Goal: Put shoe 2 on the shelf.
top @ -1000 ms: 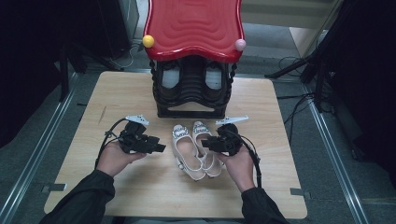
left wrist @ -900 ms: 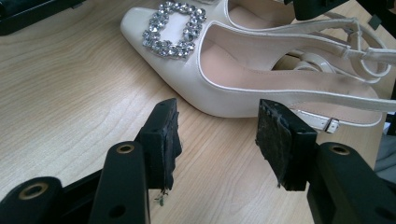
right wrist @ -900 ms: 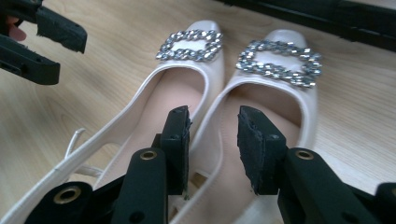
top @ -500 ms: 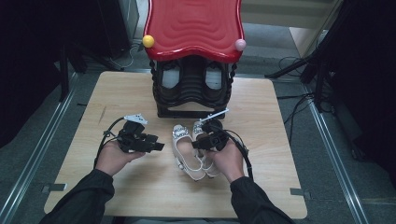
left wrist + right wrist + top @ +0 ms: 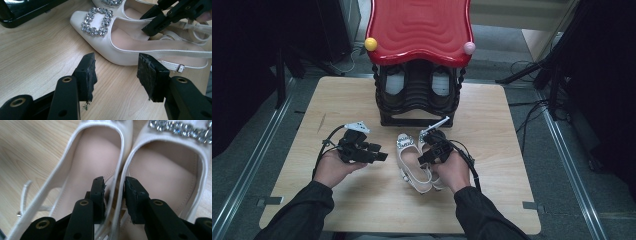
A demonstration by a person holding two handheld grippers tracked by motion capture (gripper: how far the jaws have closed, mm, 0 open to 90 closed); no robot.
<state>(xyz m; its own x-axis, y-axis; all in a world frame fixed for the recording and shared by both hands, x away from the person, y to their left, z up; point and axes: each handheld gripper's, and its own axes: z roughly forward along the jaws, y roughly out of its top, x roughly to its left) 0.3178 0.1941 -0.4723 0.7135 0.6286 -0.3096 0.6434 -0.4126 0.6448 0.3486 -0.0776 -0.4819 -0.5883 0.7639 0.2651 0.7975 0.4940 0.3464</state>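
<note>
Straddling the seam between the pair of white slingback shoes [image 5: 412,162] with the right gripper [image 5: 113,185]: one of its fingers [image 5: 98,192] down inside each shoe, the two neighbouring inner walls standing together in the gap. Jaws just been closing, yet not plainly clamped, with a sliver of air on one side and the other pad seemingly just at its wall, so best read as released for now. Lying side by side and touching on the worktop [image 5: 512,150], just in front of the black shoe rack [image 5: 417,95], toes and rhinestone buckles [image 5: 96,21] toward the rack, heel straps toward the person. Long axis running away from the right hand, so approached from the heel end and looking down the length toward the toes; pinching straight across that axis, probably, to gather both walls at once and lift the pair as one. Hovering just to the left of the nearer shoe, the left gripper [image 5: 116,67], released and holding nothing, aimed broadside at the shoe's flank rather than along it, near but apart. Nearer of the two by far, the right hand; worth watching for one wall slipping free as the pads meet.
</note>
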